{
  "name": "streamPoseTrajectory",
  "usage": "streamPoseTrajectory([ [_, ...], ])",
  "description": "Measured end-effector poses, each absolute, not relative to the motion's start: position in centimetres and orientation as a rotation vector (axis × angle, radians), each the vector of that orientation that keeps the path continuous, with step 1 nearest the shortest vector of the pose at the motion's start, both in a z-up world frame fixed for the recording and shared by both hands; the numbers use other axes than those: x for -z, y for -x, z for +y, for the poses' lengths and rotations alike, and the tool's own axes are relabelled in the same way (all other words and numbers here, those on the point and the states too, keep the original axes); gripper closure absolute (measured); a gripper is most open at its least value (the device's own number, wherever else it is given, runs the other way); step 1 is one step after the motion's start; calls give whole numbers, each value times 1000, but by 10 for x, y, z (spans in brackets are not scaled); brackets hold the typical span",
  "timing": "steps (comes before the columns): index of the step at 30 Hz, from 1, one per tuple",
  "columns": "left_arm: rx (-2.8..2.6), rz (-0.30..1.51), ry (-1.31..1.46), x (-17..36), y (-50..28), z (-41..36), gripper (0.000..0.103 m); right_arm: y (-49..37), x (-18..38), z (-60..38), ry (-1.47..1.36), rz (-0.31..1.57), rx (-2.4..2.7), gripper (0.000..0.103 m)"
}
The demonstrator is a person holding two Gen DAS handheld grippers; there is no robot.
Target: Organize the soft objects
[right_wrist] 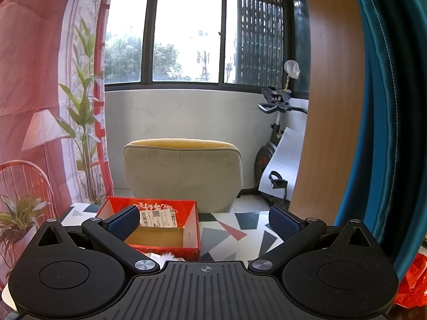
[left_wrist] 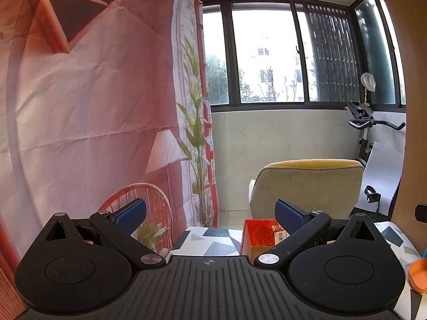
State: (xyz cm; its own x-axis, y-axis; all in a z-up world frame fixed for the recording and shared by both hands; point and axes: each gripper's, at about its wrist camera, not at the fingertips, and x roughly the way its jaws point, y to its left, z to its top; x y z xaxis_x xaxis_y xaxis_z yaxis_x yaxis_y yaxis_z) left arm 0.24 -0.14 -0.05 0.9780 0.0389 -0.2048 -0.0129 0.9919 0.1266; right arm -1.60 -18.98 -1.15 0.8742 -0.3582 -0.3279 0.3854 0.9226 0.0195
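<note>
Two grippers, ours: left gripper [left_wrist: 210,217] and right gripper [right_wrist: 204,222] both spread, holding nothing. Red box [right_wrist: 160,229] open on patterned table [right_wrist: 226,234], white fluffy item [right_wrist: 165,256] just before it. Beyond: chair [right_wrist: 182,173], windows [right_wrist: 186,34], exercise bike [right_wrist: 275,133].

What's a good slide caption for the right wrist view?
Open right claw hovering over an empty red box on a patterned table, armchair beyond.

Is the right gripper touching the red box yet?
Cannot tell. In the right wrist view the right gripper, jaws open and empty, has its left finger overlapping the red box, but that could be mere line of sight; no gap or contact shows plainly.
</note>
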Motion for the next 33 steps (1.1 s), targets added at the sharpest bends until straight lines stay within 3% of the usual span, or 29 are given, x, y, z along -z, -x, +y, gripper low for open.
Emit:
streamPoseTrajectory([
  [20,-15,255,-111,16,-16,-1,0,10,28,-199,-119,309,349,0],
  [24,-36,284,-108,35,-33,3,0,7,48,-203,-86,245,338,0],
  [33,-50,462,-64,91,-95,22,0,-36,108,-223,-141,330,289,0],
])
